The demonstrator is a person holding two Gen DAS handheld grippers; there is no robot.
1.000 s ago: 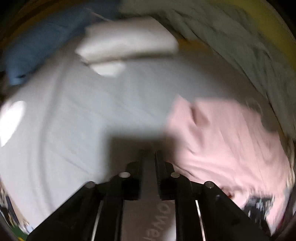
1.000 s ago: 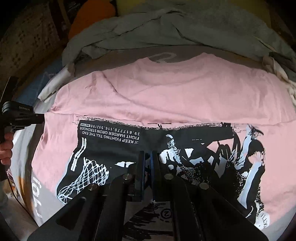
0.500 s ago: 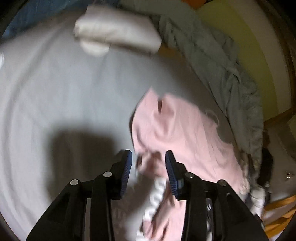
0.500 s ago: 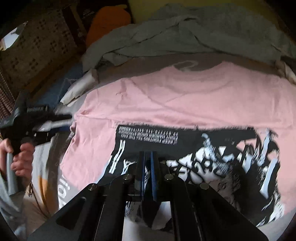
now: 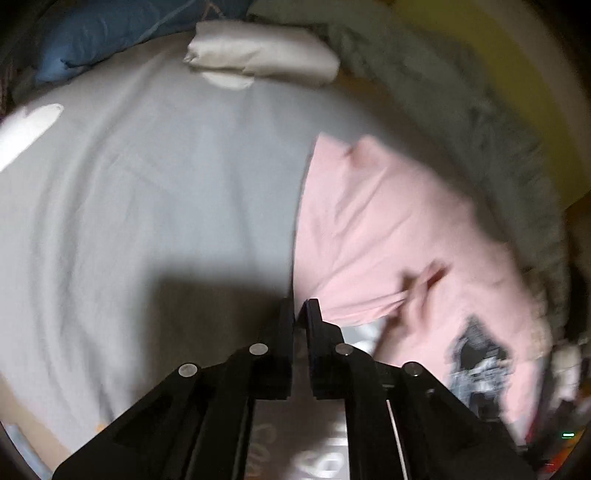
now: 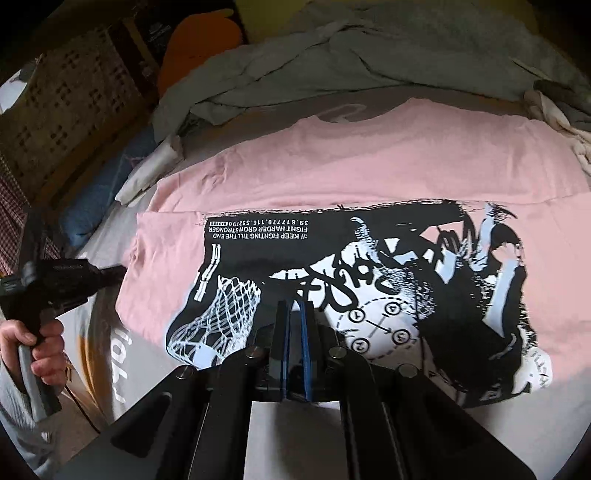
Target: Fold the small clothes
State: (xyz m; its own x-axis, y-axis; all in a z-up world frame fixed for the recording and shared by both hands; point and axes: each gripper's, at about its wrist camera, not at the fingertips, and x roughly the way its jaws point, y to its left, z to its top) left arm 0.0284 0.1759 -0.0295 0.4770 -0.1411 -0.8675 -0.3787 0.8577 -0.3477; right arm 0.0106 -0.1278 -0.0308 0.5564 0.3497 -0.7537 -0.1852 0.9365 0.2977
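Note:
A pink T-shirt (image 6: 369,173) with a black and white print (image 6: 369,269) lies on a grey sheet, its far part folded over toward me. It also shows in the left wrist view (image 5: 388,229). My right gripper (image 6: 293,306) is shut over the shirt's near edge; whether it pinches cloth is hidden. My left gripper (image 5: 299,306) is shut and empty at the shirt's left edge, and shows in the right wrist view (image 6: 107,275).
A grey sheet (image 5: 147,184) covers the bed. A folded white cloth (image 5: 258,59) and a blue cloth (image 5: 110,29) lie at the far side. A heap of grey-green clothes (image 6: 369,62) lies behind the shirt. A woven basket (image 6: 55,122) stands far left.
My left gripper was open around the shirt's left edge half a second ago and is now shut, drawn back a little to the left. The shirt's left part now lies folded inward.

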